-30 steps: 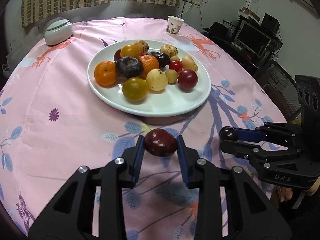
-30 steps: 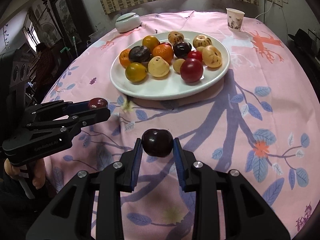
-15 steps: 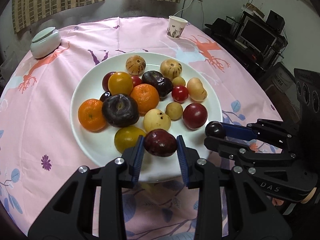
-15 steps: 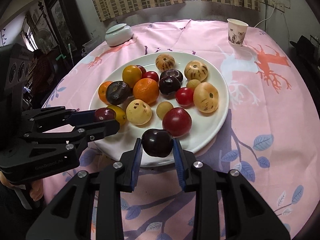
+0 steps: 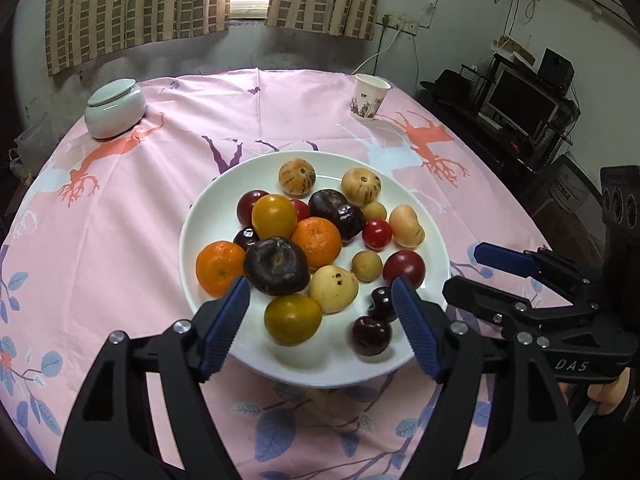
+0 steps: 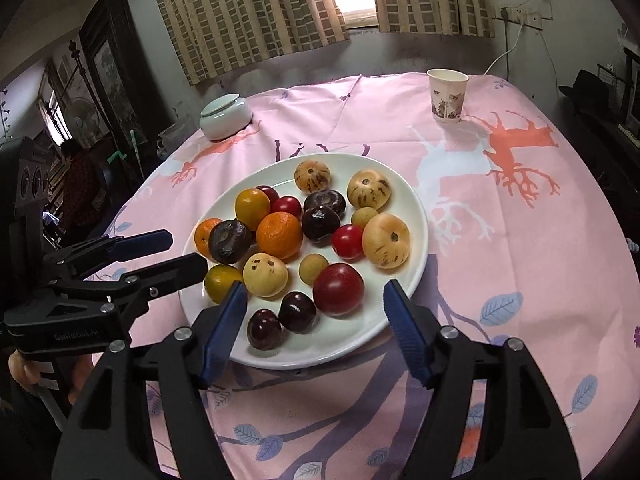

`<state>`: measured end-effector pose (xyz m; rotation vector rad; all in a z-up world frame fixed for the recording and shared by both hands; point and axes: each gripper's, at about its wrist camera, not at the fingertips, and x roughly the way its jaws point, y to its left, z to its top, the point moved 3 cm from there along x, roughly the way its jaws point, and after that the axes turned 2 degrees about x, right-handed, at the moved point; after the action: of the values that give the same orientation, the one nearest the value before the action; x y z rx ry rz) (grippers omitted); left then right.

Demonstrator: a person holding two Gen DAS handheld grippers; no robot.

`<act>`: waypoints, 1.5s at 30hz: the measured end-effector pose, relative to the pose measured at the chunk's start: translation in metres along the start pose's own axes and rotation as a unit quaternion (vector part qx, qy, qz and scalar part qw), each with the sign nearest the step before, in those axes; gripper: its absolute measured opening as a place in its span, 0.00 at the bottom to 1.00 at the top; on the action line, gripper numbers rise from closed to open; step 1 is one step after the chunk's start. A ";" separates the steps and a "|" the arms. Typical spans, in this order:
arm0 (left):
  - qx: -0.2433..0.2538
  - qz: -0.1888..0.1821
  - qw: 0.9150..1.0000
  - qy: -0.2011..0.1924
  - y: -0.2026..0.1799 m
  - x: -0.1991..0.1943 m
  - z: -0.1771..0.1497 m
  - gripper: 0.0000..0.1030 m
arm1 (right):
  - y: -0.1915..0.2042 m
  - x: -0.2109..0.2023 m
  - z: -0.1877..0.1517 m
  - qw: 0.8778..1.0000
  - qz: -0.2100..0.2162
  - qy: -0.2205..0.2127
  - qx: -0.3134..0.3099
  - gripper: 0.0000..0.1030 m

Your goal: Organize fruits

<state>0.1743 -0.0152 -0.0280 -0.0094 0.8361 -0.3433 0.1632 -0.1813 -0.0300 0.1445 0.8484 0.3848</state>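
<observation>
A white plate (image 5: 208, 248) (image 6: 408, 200) on the pink cloth holds several fruits: oranges, yellow, red and dark ones. Two dark red plums lie at its near edge, one (image 5: 371, 335) (image 6: 264, 329) beside the other (image 5: 384, 302) (image 6: 298, 312). My left gripper (image 5: 320, 312) is open and empty above the plate's near rim; it also shows at the left of the right wrist view (image 6: 180, 254). My right gripper (image 6: 314, 312) is open and empty above the same rim; it shows at the right of the left wrist view (image 5: 472, 272).
A paper cup (image 5: 370, 97) (image 6: 447, 95) stands at the far right of the round table. A pale lidded jar (image 5: 115, 107) (image 6: 225, 117) stands at the far left. Shelves with a monitor (image 5: 520, 104) are beyond the right edge.
Both grippers have opened and let go of their dark plums, which now lie on the plate's near edge. Both grippers have pulled back and risen a little.
</observation>
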 end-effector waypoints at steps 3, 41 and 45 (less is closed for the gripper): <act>-0.001 0.015 1.000 -0.015 0.001 -0.015 -0.004 0.85 | 0.003 -0.007 -0.005 1.000 -0.005 0.003 -0.003 0.69; -0.013 0.164 0.984 -0.075 0.000 -0.095 -0.029 0.98 | 0.056 -0.032 -0.031 0.989 -0.130 -0.014 -0.069 0.99; -0.015 0.163 0.984 -0.072 0.000 -0.092 -0.029 0.98 | 0.057 -0.031 -0.031 0.989 -0.128 -0.013 -0.070 0.99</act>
<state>0.0961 0.0167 0.0193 0.0732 0.6860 -0.0199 0.1059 -0.1421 -0.0126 -0.0902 0.7989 0.1993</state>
